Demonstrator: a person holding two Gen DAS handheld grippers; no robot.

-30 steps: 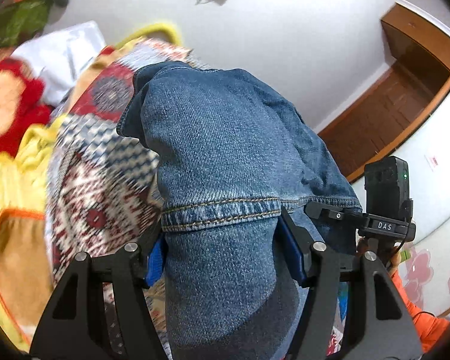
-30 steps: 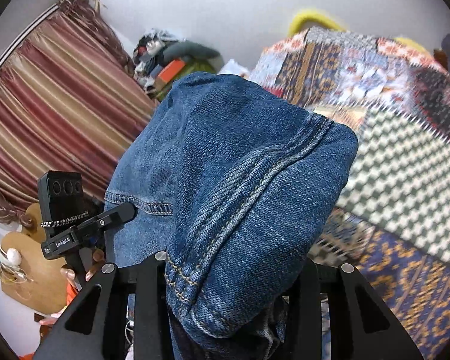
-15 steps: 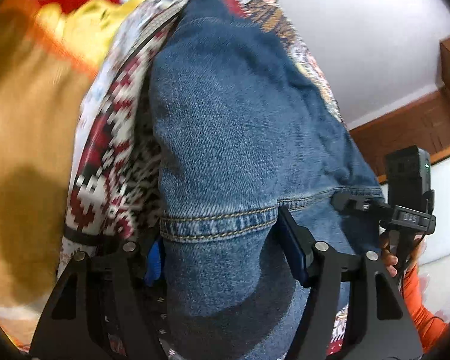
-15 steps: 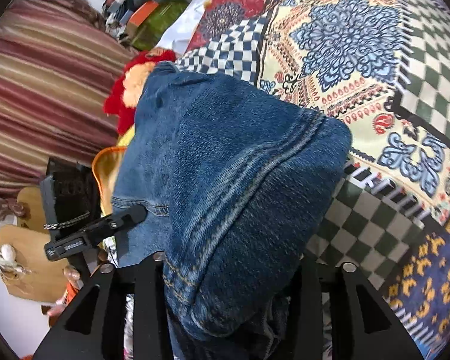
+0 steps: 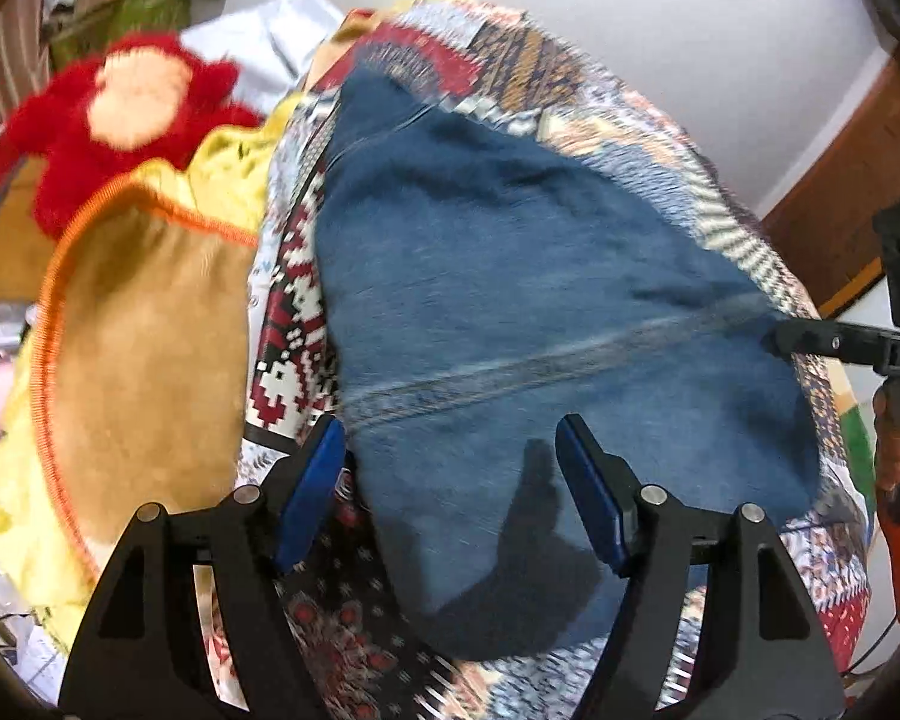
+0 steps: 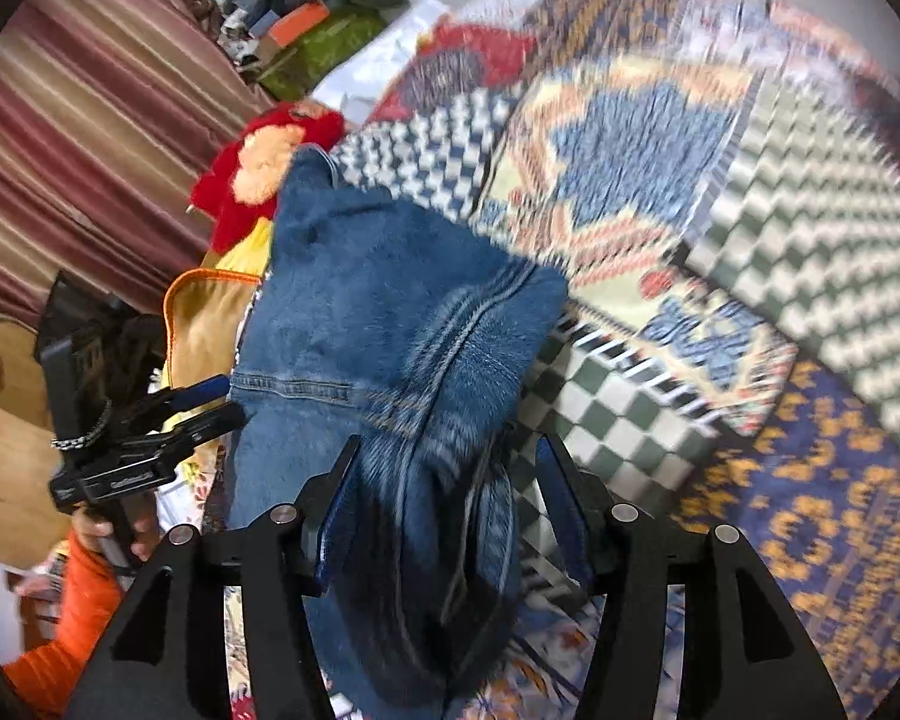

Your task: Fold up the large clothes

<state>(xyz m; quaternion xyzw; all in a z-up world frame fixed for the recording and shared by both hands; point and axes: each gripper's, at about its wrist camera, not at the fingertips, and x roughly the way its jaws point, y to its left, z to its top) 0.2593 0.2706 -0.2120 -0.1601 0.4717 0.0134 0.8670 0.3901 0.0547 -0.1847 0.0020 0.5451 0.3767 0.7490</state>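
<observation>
- Left wrist view: the jeans (image 5: 528, 312) lie folded on the patterned bedspread (image 5: 576, 66). The left gripper (image 5: 453, 492) has just been opening, its blue fingers (image 5: 309, 492) parted over the denim's near edge, not pressing it. A red plush toy (image 5: 120, 114) and a tan-and-yellow cloth (image 5: 144, 360) crowd the left side.
- Right wrist view: the right gripper (image 6: 441, 510) has also just been opening; bunched denim (image 6: 390, 312) sits between its fingers (image 6: 561, 510), clear of the right pad. The left gripper (image 6: 204, 399) reaches the jeans' left edge.

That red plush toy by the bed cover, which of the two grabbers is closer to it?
Left. The left gripper is at the jeans' edge on the side facing the red plush toy. The right gripper works the jeans' opposite side, with the denim between it and the toy.
</observation>
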